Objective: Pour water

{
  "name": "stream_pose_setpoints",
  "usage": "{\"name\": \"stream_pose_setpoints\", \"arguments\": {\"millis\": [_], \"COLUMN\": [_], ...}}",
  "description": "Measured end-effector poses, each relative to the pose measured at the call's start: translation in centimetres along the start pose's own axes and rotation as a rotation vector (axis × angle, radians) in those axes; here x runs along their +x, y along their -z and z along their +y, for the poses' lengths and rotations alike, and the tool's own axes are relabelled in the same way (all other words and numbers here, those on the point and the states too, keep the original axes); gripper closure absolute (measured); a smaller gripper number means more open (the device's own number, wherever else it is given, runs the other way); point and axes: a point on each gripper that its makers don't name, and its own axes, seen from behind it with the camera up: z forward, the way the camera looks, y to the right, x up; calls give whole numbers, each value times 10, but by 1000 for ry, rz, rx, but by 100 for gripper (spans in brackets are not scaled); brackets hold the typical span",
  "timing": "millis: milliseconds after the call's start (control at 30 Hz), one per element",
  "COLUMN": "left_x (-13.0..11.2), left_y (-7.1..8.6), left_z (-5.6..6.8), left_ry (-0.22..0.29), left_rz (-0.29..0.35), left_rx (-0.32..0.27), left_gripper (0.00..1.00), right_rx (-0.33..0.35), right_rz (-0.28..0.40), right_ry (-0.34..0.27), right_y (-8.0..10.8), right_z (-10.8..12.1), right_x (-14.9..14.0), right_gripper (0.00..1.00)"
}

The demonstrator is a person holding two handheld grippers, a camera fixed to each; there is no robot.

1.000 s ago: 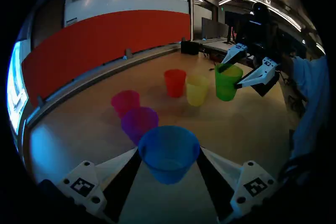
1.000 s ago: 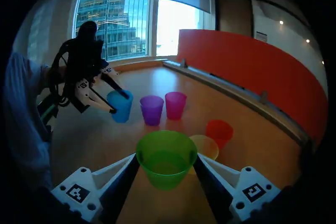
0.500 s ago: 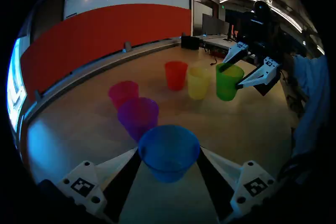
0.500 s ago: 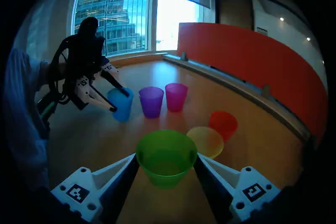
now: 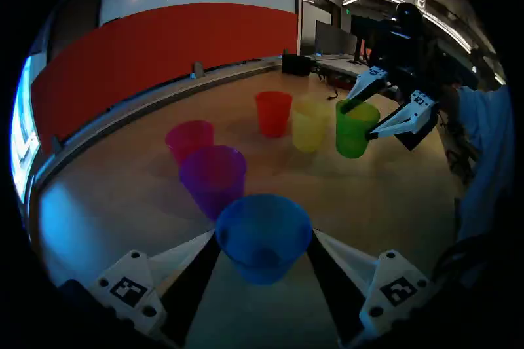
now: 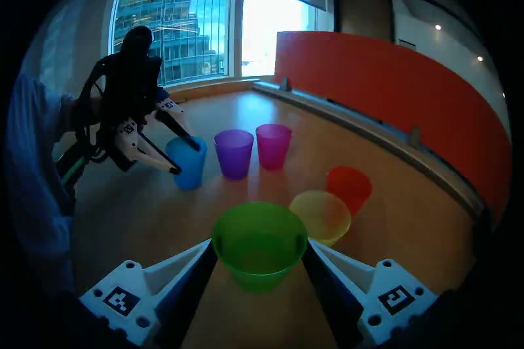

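Left tongs (image 5: 263, 239) clamp blue cup (image 5: 262, 264), upright; right tongs (image 6: 259, 244) clamp green cup (image 6: 259, 270), upright. Cups well apart across worktop (image 5: 367, 192); green sits fwd-right of blue, so pour prob. needs gap closed first.

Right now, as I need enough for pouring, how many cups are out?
6. Blue cup in the left hand-held gripper, green cup in the right hand-held gripper; purple cup, pink cup, red cup and yellow cup stand on the table. None looks hidden.
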Motion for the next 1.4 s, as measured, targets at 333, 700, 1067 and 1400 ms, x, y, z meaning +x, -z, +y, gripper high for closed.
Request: {"name": "stream_pose_setpoints", "arguments": {"millis": [333,700,1067,1400], "left_x": [-6,-3,-11,-15], "left_y": [1,5,12,20], "left_z": [-1,0,1,2], "left_ry": [-11,-8,-8,17], "left_rz": [-16,-23,-32,-27], "left_rx": [11,17,31,29], "left_gripper": [12,3,3,3], "right_rx": [-8,-13,-11,-17], "right_rz": [-6,-11,-17,-18], "right_ry": [7,14,5,4], "right_y": [-1,-6,-13,-16], "right_z": [0,-1,-4,-4], "right_x": [-4,-8,-18,-23], "right_gripper": [10,10,10,10]}}
